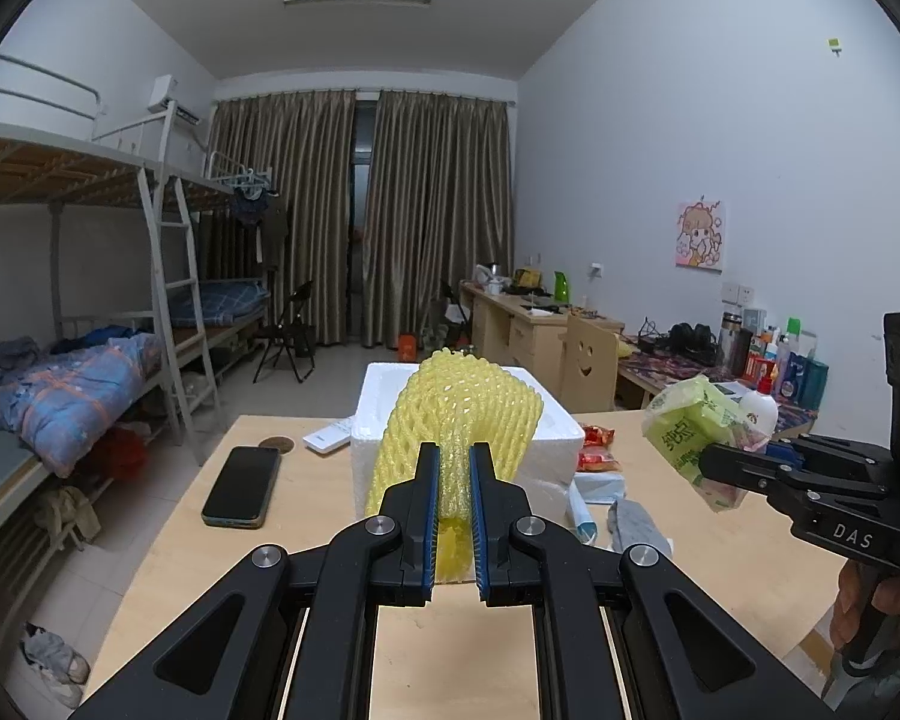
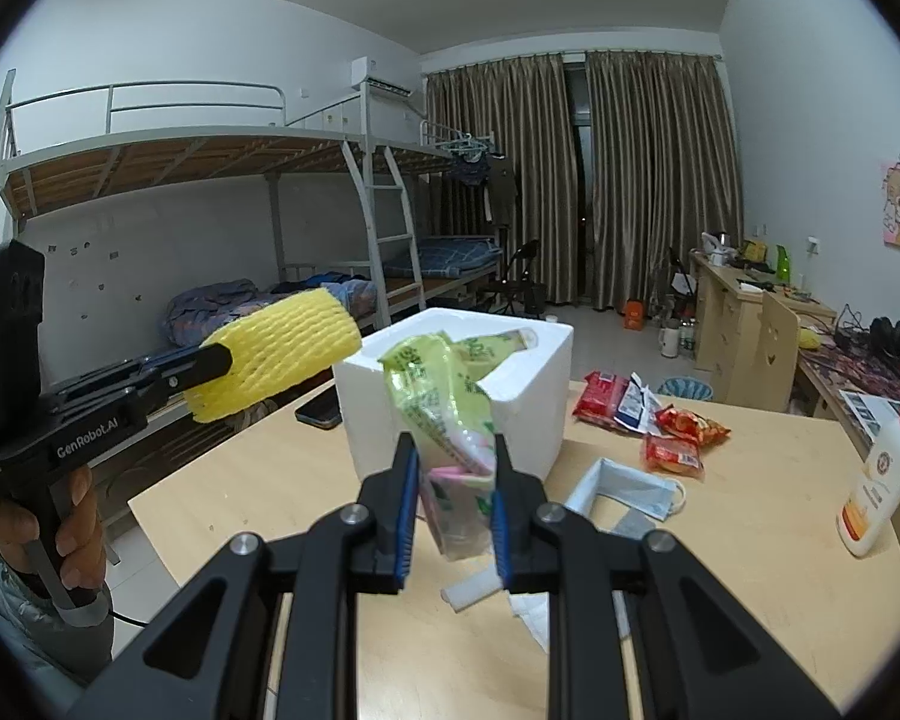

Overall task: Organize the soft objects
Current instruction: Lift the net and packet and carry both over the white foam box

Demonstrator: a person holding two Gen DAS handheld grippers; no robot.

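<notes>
My left gripper (image 1: 455,456) is shut on a yellow foam net sleeve (image 1: 468,414) and holds it above the table, in front of the open white foam box (image 1: 555,420). It also shows in the right wrist view (image 2: 222,363), with the sleeve (image 2: 282,354) left of the box (image 2: 534,384). My right gripper (image 2: 455,450) is shut on a green tissue pack (image 2: 444,396), lifted just before the box. From the left wrist view the pack (image 1: 699,432) hangs at the right in that gripper (image 1: 711,461).
On the wooden table (image 2: 720,588) lie a black phone (image 1: 243,487), a remote (image 1: 327,437), a blue face mask (image 2: 627,487), a grey cloth (image 1: 636,525), red snack packets (image 2: 648,414) and a lotion pump bottle (image 2: 882,480). Bunk beds stand left, desks right.
</notes>
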